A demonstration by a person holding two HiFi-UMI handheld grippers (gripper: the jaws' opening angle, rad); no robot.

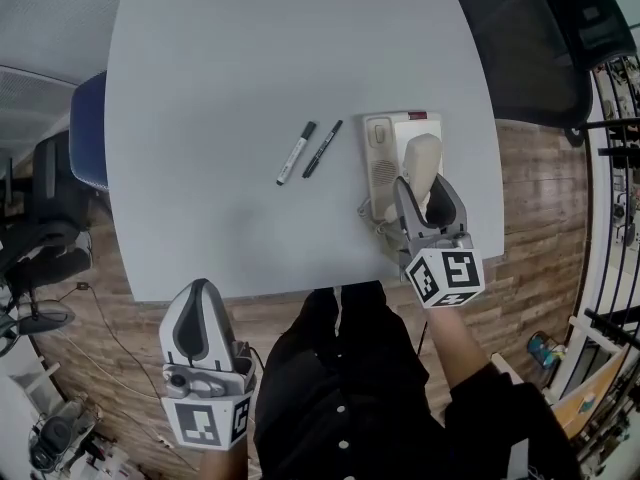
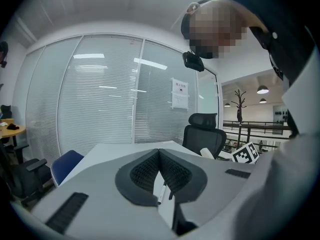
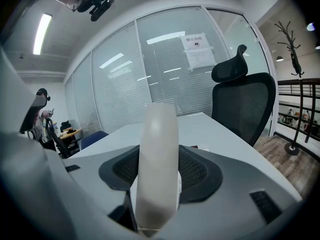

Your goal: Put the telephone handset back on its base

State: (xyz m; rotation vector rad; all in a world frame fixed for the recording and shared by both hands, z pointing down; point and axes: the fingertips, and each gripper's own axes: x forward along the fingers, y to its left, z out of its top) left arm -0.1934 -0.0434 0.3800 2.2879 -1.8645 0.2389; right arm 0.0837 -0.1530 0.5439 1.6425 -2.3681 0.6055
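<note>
Nearest me, my left gripper hangs off the near table edge with its jaws pressed together on nothing. That is my first worry: it is well apart from the phone, so nothing steadies the base if I nudge it.

Next out, my right gripper is clenched on the handset, which stands up between the pads, tilted, over the right part of the base. I cannot tell whether its far end touches the base yet. The grip sits low on the handset's rounded body, so I judge it could pivot or slip if the far end lands first. The grilled strip on the base's left looks like the cradle; if so, I am off to one side, and setting down here would leave the handset askew or sliding off. The base lies near the table's right edge, so a shove could push it toward the drop. Something pale at the base's near corner may be the cord; it is too small to be sure, but it could snag.

Beyond, two pens lie left of the base, apart from it and out of my path. A blue chair stands at the table's left and a black chair at its far right. Neither stands in the way.
</note>
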